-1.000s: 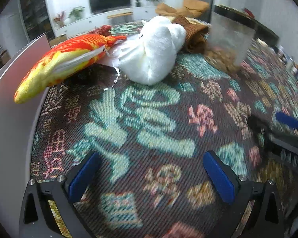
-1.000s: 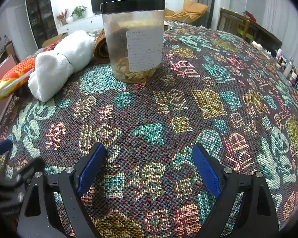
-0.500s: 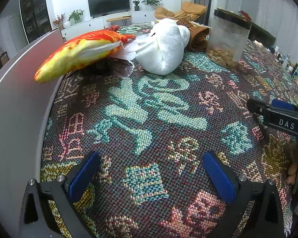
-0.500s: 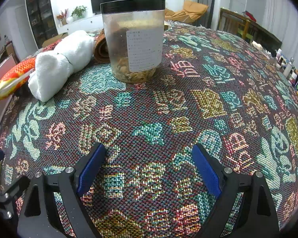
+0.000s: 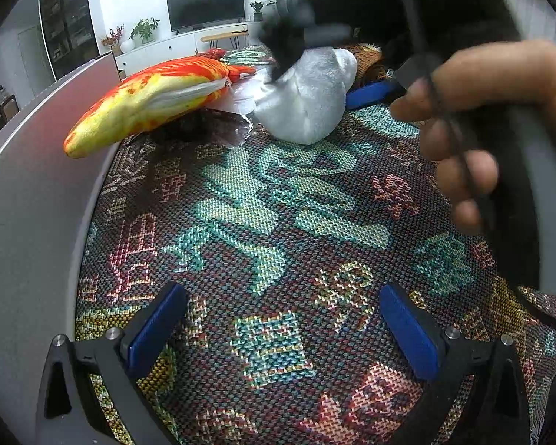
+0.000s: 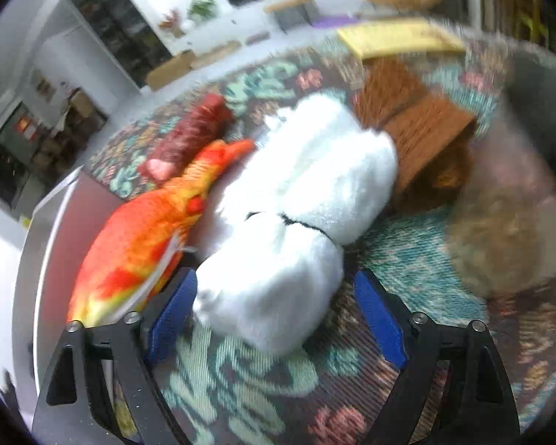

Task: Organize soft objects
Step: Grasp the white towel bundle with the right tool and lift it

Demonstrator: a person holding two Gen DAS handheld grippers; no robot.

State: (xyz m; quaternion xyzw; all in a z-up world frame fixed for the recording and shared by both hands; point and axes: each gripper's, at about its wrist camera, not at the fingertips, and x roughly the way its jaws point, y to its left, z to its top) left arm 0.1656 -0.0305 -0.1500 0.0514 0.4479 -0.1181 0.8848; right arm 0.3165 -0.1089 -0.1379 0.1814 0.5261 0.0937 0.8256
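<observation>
A white plush (image 6: 289, 230) lies on the patterned tablecloth (image 6: 241, 378), with an orange and yellow fish plush (image 6: 141, 237) against its left side. My right gripper (image 6: 274, 282) straddles the near end of the white plush. Its jaws are closing: the left pad is at the fur's edge and the right pad stands apart from it. In the left wrist view a hand (image 5: 482, 118) holds that gripper, and one blue pad (image 5: 370, 92) shows beside the white plush (image 5: 307, 100). My left gripper (image 5: 281, 296) hangs open over bare cloth, with nothing between its fingers.
A brown knitted roll (image 6: 419, 129) lies behind the white plush and a dark red plush (image 6: 192, 133) behind the fish. A blurred clear jar (image 6: 500, 222) stands at the right. A grey and pink panel (image 5: 26, 204) borders the table's left edge.
My right gripper has swung left from the jar to the white plush, and the hand holding it now fills the right of the left wrist view. The left gripper drew back earlier, then stayed still.
</observation>
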